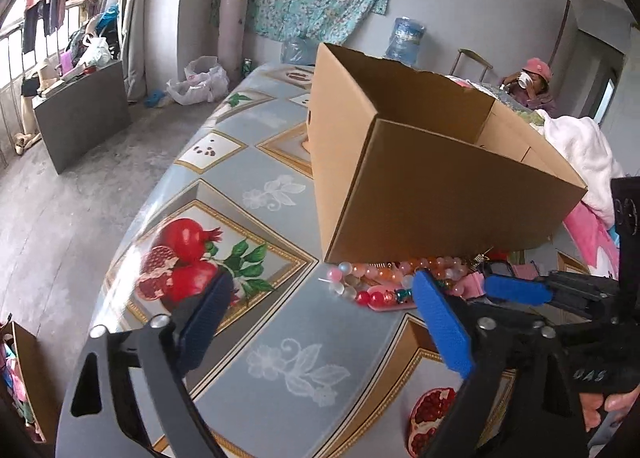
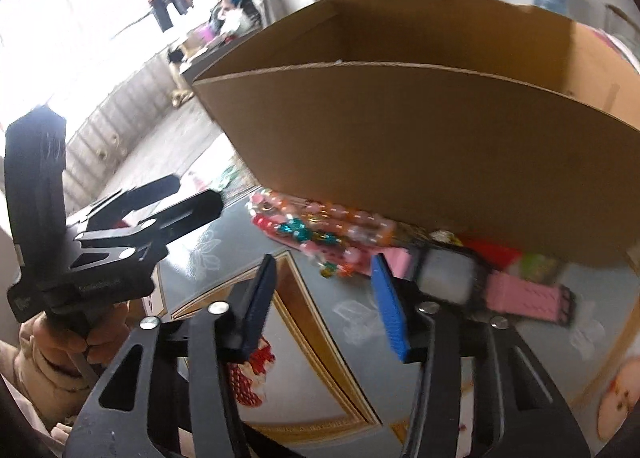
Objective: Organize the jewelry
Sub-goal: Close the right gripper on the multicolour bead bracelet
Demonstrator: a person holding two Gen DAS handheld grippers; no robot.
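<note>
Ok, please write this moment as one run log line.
left gripper: open, empty | right gripper: open, empty | beads, watch: on table by box

Box [image 1: 432,194]: plain brown corrugated cardboard, matt, top edge ragged; tablecloth [image 1: 280,338]: glossy printed plastic sheet, smooth, catching reflections; beads [image 1: 372,278]: shiny, translucent, glass or plastic, cannot tell which; watch [image 2: 448,278]: glossy face, pink strap [image 2: 524,296] of matt perforated rubber or plastic; left gripper [image 1: 316,322]: matt black frame, bright metal rivets, blue ribbed pads [image 1: 440,322].
</note>
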